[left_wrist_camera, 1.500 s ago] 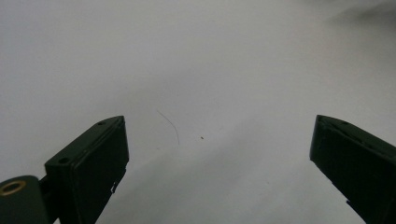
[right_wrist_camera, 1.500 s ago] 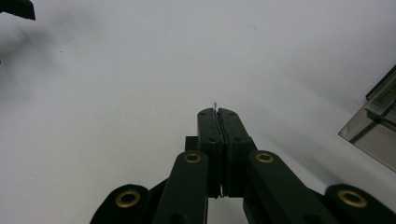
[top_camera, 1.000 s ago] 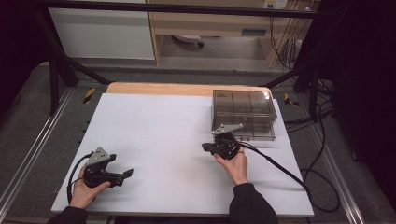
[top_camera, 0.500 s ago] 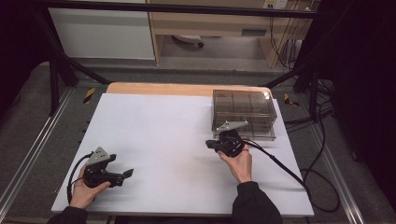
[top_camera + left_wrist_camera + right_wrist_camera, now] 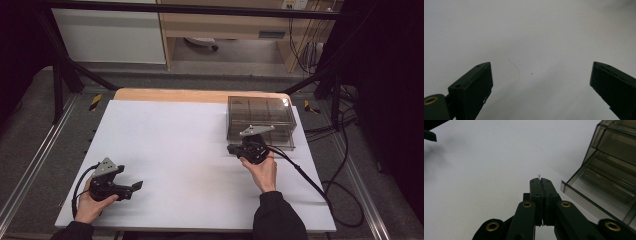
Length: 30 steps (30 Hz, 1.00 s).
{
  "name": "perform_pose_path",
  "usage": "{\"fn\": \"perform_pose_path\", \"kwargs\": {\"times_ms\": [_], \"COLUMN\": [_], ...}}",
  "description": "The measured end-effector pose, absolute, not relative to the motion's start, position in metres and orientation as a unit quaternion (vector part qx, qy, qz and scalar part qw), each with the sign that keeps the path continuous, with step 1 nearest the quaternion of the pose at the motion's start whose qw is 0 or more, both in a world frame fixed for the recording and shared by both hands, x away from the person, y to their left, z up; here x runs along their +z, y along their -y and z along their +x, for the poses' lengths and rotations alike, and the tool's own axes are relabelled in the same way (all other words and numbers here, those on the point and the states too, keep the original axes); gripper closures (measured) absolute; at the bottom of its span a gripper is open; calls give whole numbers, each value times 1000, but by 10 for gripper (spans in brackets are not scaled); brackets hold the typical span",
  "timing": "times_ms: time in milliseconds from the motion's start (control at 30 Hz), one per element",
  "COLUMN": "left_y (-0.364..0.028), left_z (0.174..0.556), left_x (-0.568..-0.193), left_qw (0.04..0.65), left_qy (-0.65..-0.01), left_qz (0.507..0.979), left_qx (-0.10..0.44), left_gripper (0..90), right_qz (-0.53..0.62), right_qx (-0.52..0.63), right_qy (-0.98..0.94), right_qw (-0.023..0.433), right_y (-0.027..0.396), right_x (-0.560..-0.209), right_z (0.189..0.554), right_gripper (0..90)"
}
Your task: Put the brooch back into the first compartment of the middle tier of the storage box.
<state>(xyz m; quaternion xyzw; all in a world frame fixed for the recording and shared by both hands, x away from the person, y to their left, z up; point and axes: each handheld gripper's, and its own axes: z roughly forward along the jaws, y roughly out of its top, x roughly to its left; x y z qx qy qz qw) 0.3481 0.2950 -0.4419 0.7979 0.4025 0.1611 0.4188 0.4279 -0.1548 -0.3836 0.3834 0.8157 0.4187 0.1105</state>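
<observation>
A smoky see-through drawer box (image 5: pixel 260 117) stands at the far right of the white tabletop (image 5: pixel 185 135). My right gripper (image 5: pixel 231 149) lies just in front of its left corner, jaws pointing left. In the right gripper view its jaws (image 5: pixel 540 180) are pressed together over bare table, with a tiny pale speck at the tip that I cannot identify. The box (image 5: pixel 610 167) is on the right of that view, and its lowest drawer (image 5: pixel 594 195) stands slightly pulled out. My left gripper (image 5: pixel 136 186) rests near the front left corner, open (image 5: pixel 541 82), with nothing between its jaws.
A strip of bare wood (image 5: pixel 190 95) runs along the table's far edge. The right gripper's cable (image 5: pixel 320 190) trails off the right side to the floor. Black frame legs (image 5: pixel 60 80) and metal rails flank the table.
The right hand has carried its shut gripper a little to the right and farther away, closer to the drawer box. The left gripper has stayed put.
</observation>
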Motion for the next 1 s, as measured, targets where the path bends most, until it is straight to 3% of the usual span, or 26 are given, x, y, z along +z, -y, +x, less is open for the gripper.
{"fn": "perform_pose_path", "kwargs": {"times_ms": [1000], "left_y": [-295], "left_z": [348], "left_x": [-442], "left_qw": [419], "left_qy": [-403], "left_qz": [798], "left_qx": [161], "left_gripper": [44], "right_qz": [425], "right_qx": [403], "right_qy": [-799], "right_qw": [133], "right_y": [182], "right_x": [-379], "right_z": [453], "right_gripper": [889]}}
